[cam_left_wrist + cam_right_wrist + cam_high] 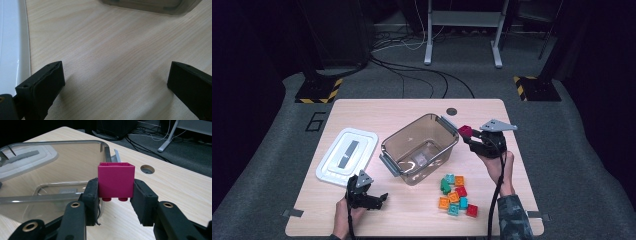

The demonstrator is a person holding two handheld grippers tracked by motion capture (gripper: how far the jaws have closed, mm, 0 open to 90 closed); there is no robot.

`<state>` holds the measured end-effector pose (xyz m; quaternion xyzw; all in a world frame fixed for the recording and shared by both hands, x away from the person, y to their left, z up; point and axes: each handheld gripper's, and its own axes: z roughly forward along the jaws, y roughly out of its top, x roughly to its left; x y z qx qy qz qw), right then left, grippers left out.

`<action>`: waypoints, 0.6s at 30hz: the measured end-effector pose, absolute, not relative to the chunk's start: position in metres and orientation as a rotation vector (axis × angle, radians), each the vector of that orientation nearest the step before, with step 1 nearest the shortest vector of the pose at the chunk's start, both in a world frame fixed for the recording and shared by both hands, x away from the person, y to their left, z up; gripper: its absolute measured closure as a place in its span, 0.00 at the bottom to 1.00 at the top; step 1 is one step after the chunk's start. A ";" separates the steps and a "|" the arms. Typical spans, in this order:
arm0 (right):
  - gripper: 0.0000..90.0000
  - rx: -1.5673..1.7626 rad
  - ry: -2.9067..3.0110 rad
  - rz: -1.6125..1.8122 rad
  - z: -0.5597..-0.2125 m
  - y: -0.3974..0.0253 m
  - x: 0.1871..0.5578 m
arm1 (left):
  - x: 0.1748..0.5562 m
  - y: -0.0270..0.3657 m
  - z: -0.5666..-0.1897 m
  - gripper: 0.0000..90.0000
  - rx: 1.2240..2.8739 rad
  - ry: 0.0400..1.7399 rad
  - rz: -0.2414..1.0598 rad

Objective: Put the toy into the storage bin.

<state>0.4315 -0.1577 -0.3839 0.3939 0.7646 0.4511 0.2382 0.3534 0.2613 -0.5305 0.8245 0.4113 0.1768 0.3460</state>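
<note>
Right then, the magenta brick (116,180) sat squarely between the fingers (91,195) of the right gripper (115,195), clamped on both side faces, and it was upside down: its studs poked out below, the hollow underside faced up. In the high view that brick (465,131) hung in the air just beside the near right corner of the clear plastic bin (388,145), close to the rim but not over the opening as far as could be told. The right gripper (472,137) pointed toward the bin, held by a hand (498,165) coming in from the worktop's (377,112) right side.

Behind the bin's left side lay its white lid (347,155), flat on the wood. Near the front right, a loose heap of small bricks (455,196) in orange, teal, green and red lay well apart from the held one.

Over on the left, the left gripper (379,198) rested low by the front edge, its fingers (43,85) spread wide with bare wood between them, gripping nothing, the lid's edge (11,50) just beside it.
</note>
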 end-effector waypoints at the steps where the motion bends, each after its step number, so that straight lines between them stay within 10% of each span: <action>1: 0.65 1.074 2.096 1.236 -0.383 -0.156 0.433 | 0.353 0.261 -0.531 0.01 2.140 1.067 0.459; 18: 0.65 1.058 2.157 1.246 -0.386 -0.130 0.453 | 0.353 0.261 -0.530 0.01 2.141 1.062 0.462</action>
